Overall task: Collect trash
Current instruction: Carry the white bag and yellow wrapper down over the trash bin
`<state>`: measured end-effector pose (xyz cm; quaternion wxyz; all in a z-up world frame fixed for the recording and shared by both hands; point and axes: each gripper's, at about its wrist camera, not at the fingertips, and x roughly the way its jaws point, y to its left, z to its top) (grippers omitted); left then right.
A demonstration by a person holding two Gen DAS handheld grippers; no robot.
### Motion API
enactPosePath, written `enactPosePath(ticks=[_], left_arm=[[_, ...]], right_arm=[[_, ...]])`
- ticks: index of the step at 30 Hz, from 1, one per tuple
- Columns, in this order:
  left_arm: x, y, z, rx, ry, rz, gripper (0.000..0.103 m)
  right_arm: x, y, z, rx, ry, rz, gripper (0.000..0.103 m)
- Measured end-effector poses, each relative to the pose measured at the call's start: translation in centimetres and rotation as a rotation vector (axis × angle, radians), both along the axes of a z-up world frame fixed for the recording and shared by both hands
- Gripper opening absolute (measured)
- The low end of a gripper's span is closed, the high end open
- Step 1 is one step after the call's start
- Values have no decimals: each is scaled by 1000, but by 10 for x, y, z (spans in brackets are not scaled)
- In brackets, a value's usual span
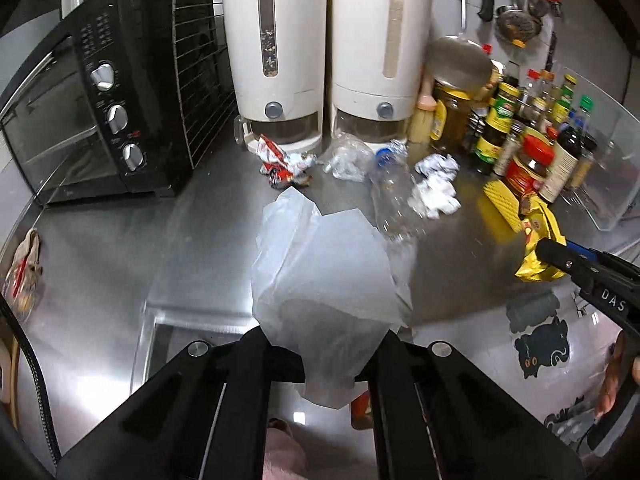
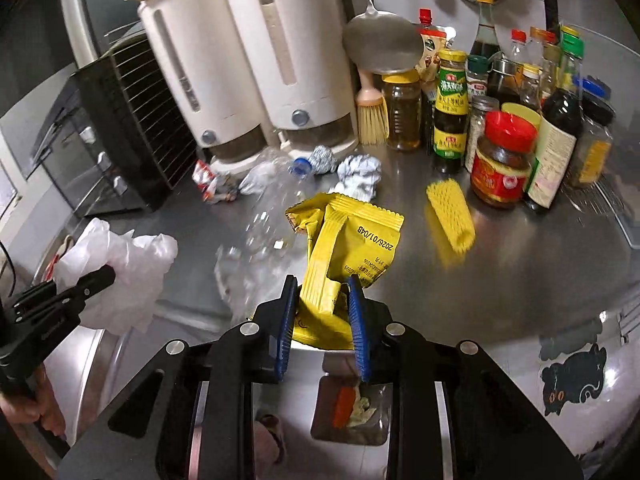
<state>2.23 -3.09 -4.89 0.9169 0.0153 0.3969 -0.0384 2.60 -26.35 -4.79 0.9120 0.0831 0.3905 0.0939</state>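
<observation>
My left gripper (image 1: 328, 344) is shut on a white plastic bag (image 1: 324, 272) and holds it above the steel counter; it also shows in the right wrist view (image 2: 120, 268). My right gripper (image 2: 324, 292) is shut on a yellow snack wrapper (image 2: 344, 236), seen at the right of the left wrist view (image 1: 538, 248). On the counter lie a clear crushed bottle (image 1: 394, 200) with a blue cap, crumpled white paper (image 1: 434, 196), a clear plastic wad (image 1: 346, 156), a red and white wrapper (image 1: 280, 160) and a yellow foam net sleeve (image 2: 450, 216).
A black toaster oven (image 1: 100, 120) stands at the left. Two white dispensers (image 1: 324, 56) stand at the back. Several sauce bottles and jars (image 2: 504, 128) crowd the back right. A sink (image 1: 180, 344) lies below the left gripper. A brush (image 2: 372, 112) leans by the dispensers.
</observation>
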Motion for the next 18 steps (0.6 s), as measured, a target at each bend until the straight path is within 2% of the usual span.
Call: enactPosePath(ticks=[7,12,18], left_arm=[[-55,-8,-30,-21,14,-35,4],[-75,-14,-76,-23,67,-47,4],[-78,-21,-142,-36,156,-69,4]], right_arm=[[-46,-2,-32,-5,32,23,27],[-62,-9,-72,-16,84,13,27],[-65,-13,-134,11,170,5,27]])
